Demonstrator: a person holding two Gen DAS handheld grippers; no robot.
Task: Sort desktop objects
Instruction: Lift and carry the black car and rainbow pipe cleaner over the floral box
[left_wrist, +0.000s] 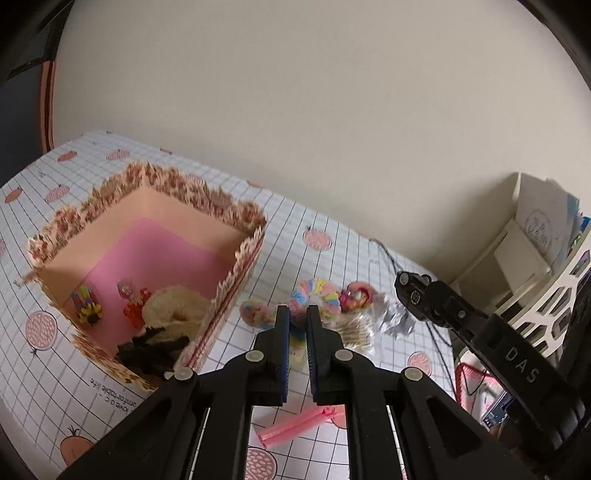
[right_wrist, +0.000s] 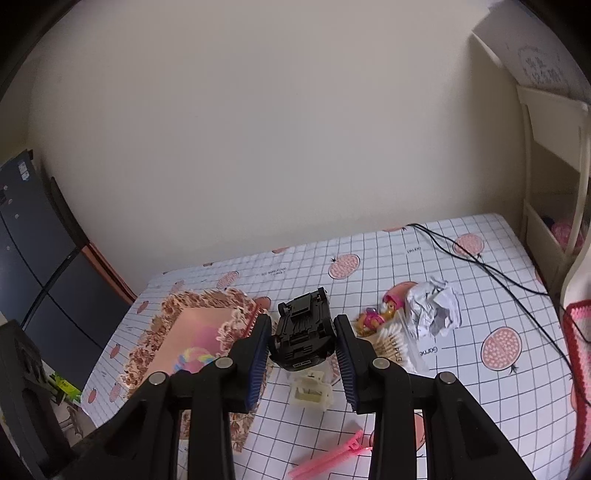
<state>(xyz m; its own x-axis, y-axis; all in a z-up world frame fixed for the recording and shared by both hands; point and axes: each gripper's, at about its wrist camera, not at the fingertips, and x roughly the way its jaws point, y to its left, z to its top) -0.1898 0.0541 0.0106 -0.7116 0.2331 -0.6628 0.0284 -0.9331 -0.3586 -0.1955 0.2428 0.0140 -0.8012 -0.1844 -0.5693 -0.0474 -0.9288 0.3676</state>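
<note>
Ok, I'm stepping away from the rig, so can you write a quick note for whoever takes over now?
Left gripper: shut, empty.
Right gripper: shut on the toy car, held above the table.
Box: already holds hair clips and a cream scrunchie.
Left on the table: pastel scrunchie, doll, cotton swabs, crumpled paper, pink clip, cream clip.
Next, probably: put the car away, then the rest.

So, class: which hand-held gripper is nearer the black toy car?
Right. The right hand-held gripper is clamped on the black toy car; the left hand-held gripper is shut, empty, off to the car's side.
</note>
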